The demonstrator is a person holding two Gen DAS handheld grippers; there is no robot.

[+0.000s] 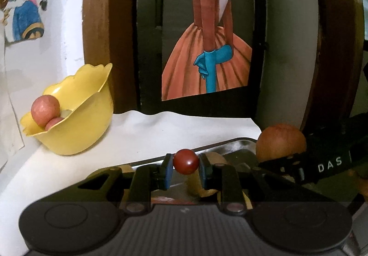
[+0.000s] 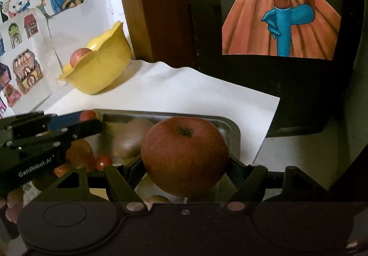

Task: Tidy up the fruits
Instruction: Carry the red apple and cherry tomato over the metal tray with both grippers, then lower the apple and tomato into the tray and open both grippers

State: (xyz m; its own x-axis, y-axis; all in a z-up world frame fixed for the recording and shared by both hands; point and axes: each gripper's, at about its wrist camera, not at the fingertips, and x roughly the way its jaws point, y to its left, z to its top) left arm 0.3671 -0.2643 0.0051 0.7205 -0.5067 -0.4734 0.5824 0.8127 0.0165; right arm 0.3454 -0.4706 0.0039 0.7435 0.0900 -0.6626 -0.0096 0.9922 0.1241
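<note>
My left gripper is shut on a small red cherry tomato, held above the metal tray. My right gripper is shut on a large red apple over the same tray; in the left wrist view that apple shows at the right. The left gripper reaches in from the left with the tomato. A yellow scalloped bowl stands at the back left with two reddish fruits inside. The bowl also appears in the right wrist view.
The tray holds a kiwi, another cherry tomato, an orange fruit and yellowish pieces. White paper covers the surface. A dark framed panel with a painted figure stands behind; stickers cover the left wall.
</note>
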